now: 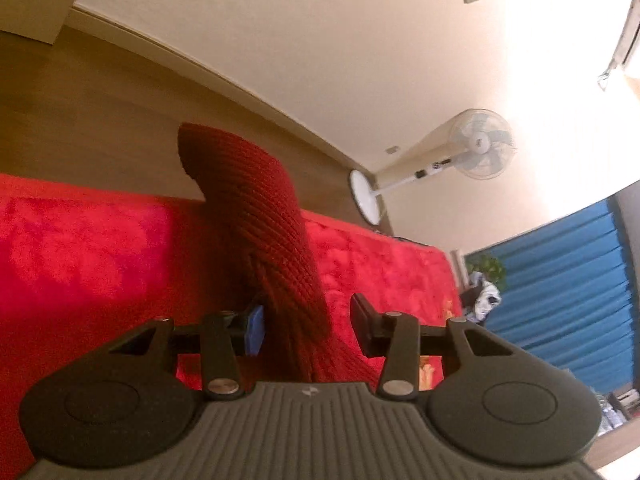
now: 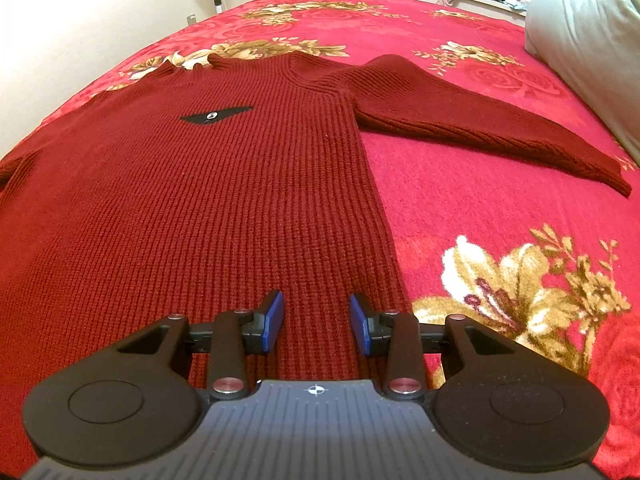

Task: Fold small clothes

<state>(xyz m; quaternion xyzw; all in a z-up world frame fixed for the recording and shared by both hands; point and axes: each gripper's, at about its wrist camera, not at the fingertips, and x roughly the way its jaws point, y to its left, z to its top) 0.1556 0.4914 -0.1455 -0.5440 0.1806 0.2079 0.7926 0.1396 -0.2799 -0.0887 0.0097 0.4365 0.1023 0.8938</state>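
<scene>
- Between left tool (image 1: 306,330) pads: dark red knit sleeve (image 1: 256,216), raised off the bed; blue pad beside it w/ a gap on the other side, so released, not clamped.
- Right tool (image 2: 316,326): jaws apart over sweater (image 2: 200,184) hem, nothing pinched.
- Sweater lies flat, front up, on red floral bedspread (image 2: 500,208); other sleeve (image 2: 500,128) stretched out sideways.
- Fan (image 1: 478,144) by wall.

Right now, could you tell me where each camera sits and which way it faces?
Left wrist: on the left hand-held gripper, facing along a raised sweater sleeve toward a standing fan; its fingers show.
Right wrist: on the right hand-held gripper, looking down over the flat sweater.
Shared: sweater, red blanket, fan.
</scene>
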